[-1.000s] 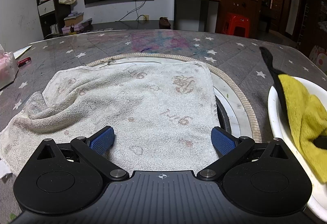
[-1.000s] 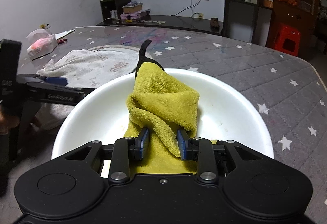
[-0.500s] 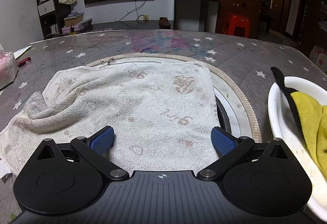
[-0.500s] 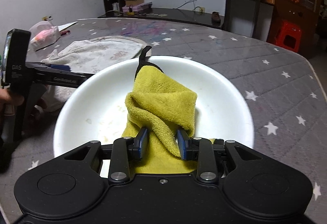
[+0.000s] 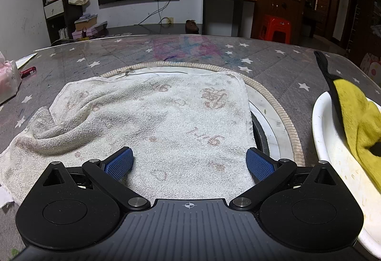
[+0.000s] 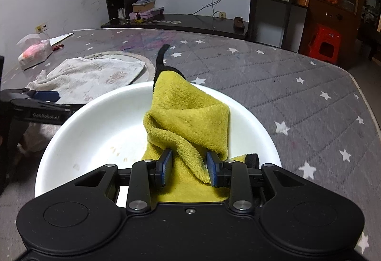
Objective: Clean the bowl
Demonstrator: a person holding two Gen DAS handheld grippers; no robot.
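Observation:
A white bowl [image 6: 100, 127] sits on the grey star-patterned table, with faint yellowish smears on its inner wall. My right gripper [image 6: 189, 167] is shut on a bunched yellow cloth [image 6: 190, 115] with a black edge, and the cloth rests inside the bowl. In the left wrist view the bowl [image 5: 326, 142] and the yellow cloth [image 5: 357, 115] appear at the right edge. My left gripper [image 5: 189, 162] stands open over a worn white towel [image 5: 147, 118], nothing between its blue pads. Seen from the right wrist camera, the left gripper [image 6: 45, 96] sits just left of the bowl.
The towel lies across a round white turntable with a rope rim [image 5: 269, 94]. A pink tissue pack [image 6: 33, 51] and paper lie at the table's far left. Beyond the table stand a TV bench, shelves and a red stool [image 6: 325, 43].
The right gripper has shifted the yellow cloth across the bowl; in the left wrist view the cloth dipped lower half a second ago and now reaches higher again. The left gripper has stayed still.

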